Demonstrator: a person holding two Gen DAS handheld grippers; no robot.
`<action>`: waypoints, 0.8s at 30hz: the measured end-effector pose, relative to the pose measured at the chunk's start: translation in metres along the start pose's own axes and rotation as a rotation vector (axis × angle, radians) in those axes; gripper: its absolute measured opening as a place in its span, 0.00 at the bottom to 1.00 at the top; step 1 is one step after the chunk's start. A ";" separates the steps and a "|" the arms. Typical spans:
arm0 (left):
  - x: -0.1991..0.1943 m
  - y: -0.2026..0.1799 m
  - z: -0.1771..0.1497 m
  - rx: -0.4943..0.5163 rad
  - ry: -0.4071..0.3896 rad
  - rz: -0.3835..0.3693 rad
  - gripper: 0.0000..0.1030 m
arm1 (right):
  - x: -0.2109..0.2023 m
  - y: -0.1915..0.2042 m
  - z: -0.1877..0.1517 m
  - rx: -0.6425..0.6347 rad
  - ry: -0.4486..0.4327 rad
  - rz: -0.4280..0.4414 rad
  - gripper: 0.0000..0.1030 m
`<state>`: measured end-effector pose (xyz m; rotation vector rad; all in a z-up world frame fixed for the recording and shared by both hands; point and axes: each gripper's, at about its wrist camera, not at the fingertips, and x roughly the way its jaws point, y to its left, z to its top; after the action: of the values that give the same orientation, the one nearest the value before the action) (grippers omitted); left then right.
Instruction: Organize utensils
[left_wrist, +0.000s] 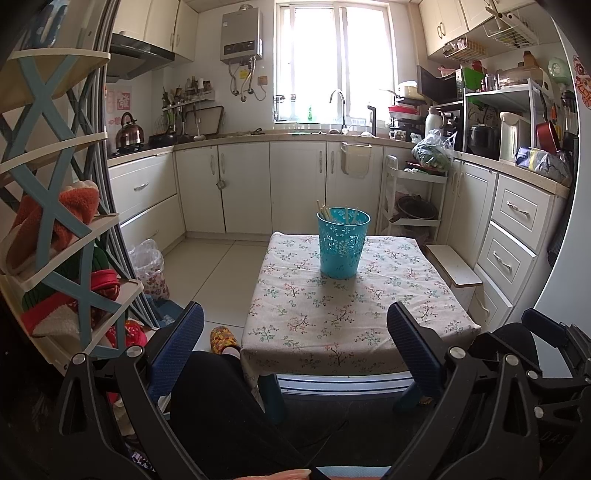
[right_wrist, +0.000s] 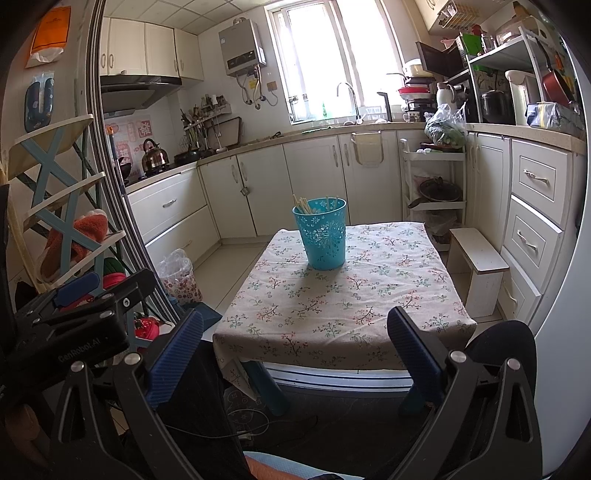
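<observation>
Both the left gripper (left_wrist: 295, 343) and right gripper (right_wrist: 295, 343) are being held spread, gripping nothing. Chopsticks (left_wrist: 325, 213) are being contained upright in the teal basket (left_wrist: 342, 243), at 12 o'clock on the table (left_wrist: 354, 314).

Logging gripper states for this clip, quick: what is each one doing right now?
Left gripper: open, holding nothing, short of the table.
Right gripper: open, holding nothing, also short of the table.

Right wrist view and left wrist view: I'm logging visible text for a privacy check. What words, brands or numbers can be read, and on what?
"GenRobot.AI": on the black body of the left hand-held gripper, right wrist view.
"DAS": partial letters on the right hand-held gripper, left wrist view; the rest is cut off.
Red wall stickers by the kettle: large characters, too blurred to read.
Orange packet and water heater: print too small to read.
</observation>
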<state>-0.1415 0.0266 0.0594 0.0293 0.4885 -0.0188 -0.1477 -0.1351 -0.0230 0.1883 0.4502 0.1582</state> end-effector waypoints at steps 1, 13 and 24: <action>0.000 0.000 0.000 0.000 0.000 0.000 0.93 | 0.000 0.000 0.000 0.000 0.000 0.000 0.93; -0.002 -0.001 0.002 0.001 -0.003 0.002 0.93 | 0.000 0.001 0.000 -0.001 -0.001 0.000 0.93; -0.004 -0.002 0.007 0.007 0.000 0.010 0.93 | 0.000 0.001 0.000 -0.001 0.002 -0.001 0.93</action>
<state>-0.1422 0.0249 0.0672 0.0388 0.4884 -0.0103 -0.1478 -0.1338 -0.0229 0.1873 0.4520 0.1574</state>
